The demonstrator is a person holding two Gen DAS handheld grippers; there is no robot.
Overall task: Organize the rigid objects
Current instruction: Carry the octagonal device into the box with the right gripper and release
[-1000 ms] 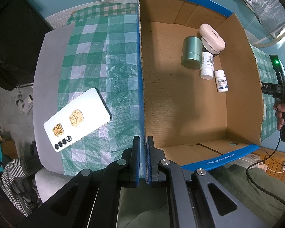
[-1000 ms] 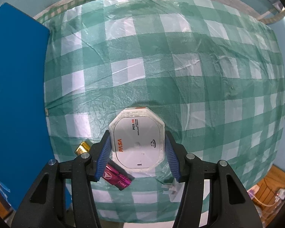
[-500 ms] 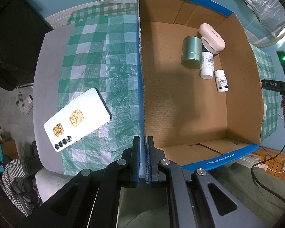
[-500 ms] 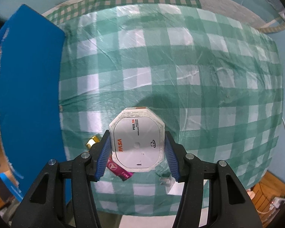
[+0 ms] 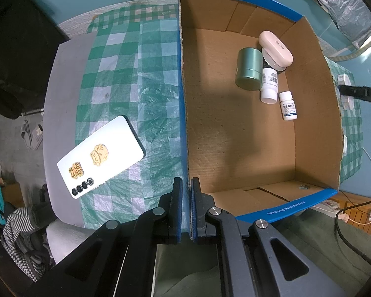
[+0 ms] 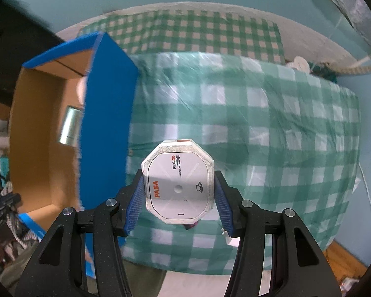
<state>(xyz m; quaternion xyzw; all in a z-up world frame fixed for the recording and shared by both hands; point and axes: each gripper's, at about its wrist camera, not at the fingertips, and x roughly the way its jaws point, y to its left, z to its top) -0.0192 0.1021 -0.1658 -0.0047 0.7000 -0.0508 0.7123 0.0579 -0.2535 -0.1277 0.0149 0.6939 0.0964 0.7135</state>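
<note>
On the far left of the surface (image 5: 158,113), a white phone (image 5: 100,157) is seen lying flat on the checked cloth, its long axis running diagonally, well apart from the cardboard box (image 5: 235,136). The left gripper (image 5: 186,193) is closed on the box's near-left blue-edged wall, which is pinched between its fingers, so the box is held steady. Inside the box, toward the far right corner, a green canister (image 5: 249,69), two white bottles (image 5: 269,84) and a pale oblong case (image 5: 275,48) are gathered close together; the near half of the floor is bare.

In the right wrist view, the open box (image 6: 44,136) is seen to the left of the right gripper (image 6: 179,190), its blue outer wall standing between the two. The right gripper is clamped on a white octagonal case (image 6: 178,185) printed "PASA", held above the cloth by its two opposite sides, flat face toward the camera. The coming move is judged to turn on this: the box mouth lies leftward, so the case must be carried over the blue wall before it is released.
</note>
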